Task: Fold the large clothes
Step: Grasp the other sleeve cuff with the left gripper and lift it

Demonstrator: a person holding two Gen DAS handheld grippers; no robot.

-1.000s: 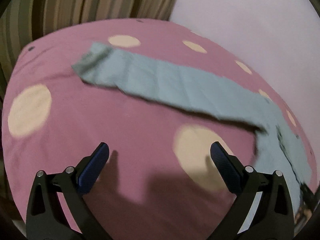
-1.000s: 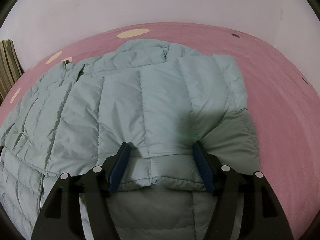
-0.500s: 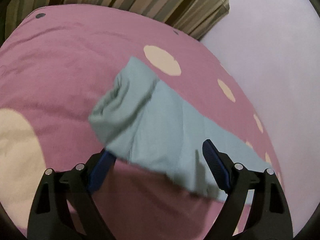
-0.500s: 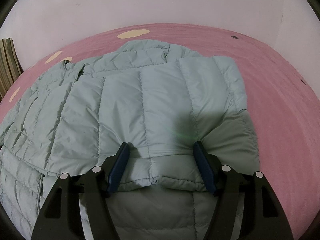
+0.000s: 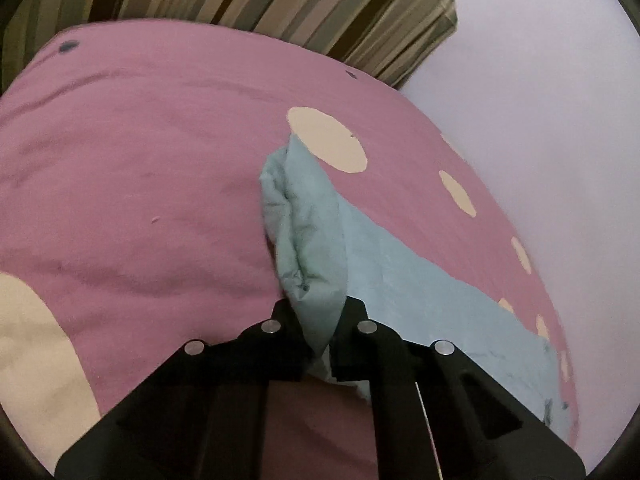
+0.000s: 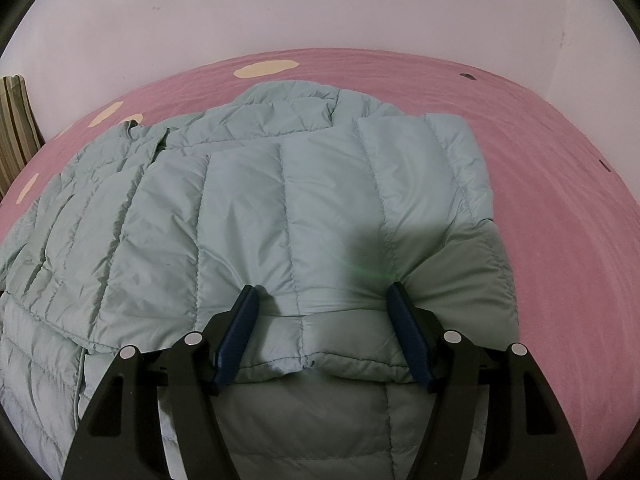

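The left tool (image 5: 320, 320) is clamped on the cuff of the puffer jacket's sleeve (image 5: 308, 240), which stretches out leftward across the pink bed (image 5: 140, 180). The right tool (image 6: 322, 328), jaws spread, presses the already folded right sleeve (image 6: 320, 216) against the body. The left sleeve fold and the body folds remain.

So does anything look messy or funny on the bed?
Nothing is torn or spilled. The sleeve is scrunched up where the left gripper pinches its end. The jacket lies partly folded on the pink bedcover, its far edges rumpled, under the right gripper.
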